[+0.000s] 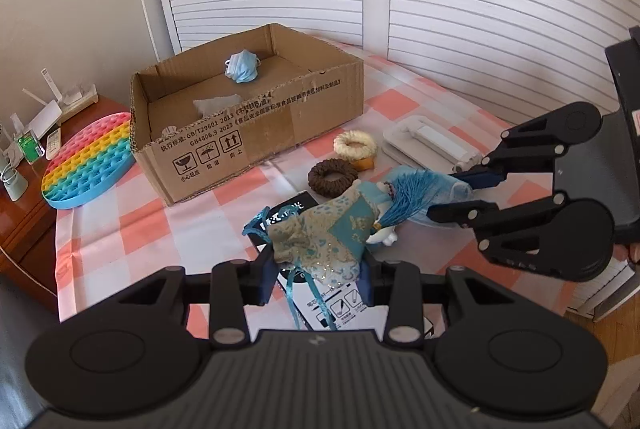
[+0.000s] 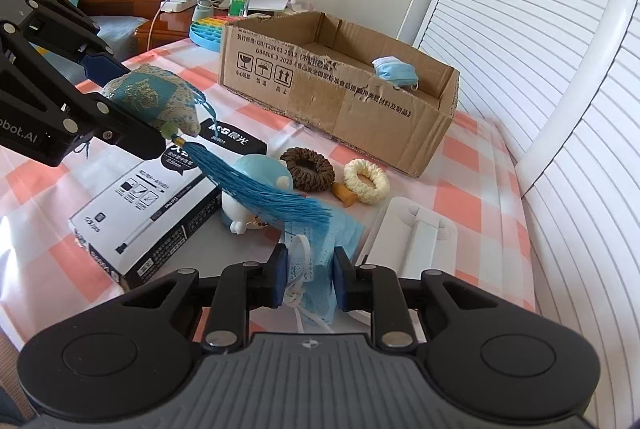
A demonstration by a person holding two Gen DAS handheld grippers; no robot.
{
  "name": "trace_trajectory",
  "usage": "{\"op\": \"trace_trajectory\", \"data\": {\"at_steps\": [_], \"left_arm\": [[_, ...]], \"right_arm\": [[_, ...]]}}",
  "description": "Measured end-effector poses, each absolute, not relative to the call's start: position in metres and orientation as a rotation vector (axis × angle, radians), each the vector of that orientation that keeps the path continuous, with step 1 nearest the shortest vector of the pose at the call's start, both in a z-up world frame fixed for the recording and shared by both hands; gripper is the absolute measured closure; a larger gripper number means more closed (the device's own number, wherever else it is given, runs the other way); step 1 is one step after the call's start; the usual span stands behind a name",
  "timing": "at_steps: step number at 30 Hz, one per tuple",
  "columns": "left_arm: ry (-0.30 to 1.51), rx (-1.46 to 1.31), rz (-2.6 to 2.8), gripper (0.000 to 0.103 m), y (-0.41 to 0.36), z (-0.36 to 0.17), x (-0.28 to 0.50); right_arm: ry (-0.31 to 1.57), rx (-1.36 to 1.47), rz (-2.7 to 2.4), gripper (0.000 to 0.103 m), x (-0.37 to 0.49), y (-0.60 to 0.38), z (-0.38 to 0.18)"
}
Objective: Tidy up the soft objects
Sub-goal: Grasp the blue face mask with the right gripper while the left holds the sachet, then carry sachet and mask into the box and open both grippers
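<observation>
My left gripper [image 1: 320, 279] is shut on a blue-and-gold fabric sachet [image 1: 324, 237] with a long blue tassel [image 1: 404, 197], held above the table; it also shows in the right wrist view [image 2: 154, 101]. My right gripper [image 2: 308, 279] is shut on a light blue face mask [image 2: 320, 241] low over the table, seen from the left wrist view [image 1: 460, 197]. A cardboard box [image 1: 256, 125] holds another blue mask [image 1: 241, 65]. A brown scrunchie [image 1: 333, 176] and a cream scrunchie [image 1: 355, 144] lie in front of the box.
A black-and-white pen box [image 2: 160, 197] and a small blue-and-white figurine [image 2: 256, 189] lie under the tassel. A white flat stand [image 2: 412, 233] lies to the right. A rainbow pop toy [image 1: 88, 161] leans left of the box. A bedside table [image 2: 224, 1] holds a fan and a router.
</observation>
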State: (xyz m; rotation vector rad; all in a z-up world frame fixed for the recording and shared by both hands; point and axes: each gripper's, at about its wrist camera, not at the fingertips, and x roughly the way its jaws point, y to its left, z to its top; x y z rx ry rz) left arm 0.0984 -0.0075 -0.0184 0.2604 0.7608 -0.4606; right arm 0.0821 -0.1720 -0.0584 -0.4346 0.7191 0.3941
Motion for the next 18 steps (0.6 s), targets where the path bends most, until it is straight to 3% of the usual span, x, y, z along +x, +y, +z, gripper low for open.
{"op": "trace_trajectory", "data": {"at_steps": [18], "left_arm": [[0.729, 0.259, -0.494, 0.065, 0.007, 0.017, 0.102]], "right_arm": [[0.641, -0.404, 0.352, 0.078, 0.073, -0.199, -0.008]]}}
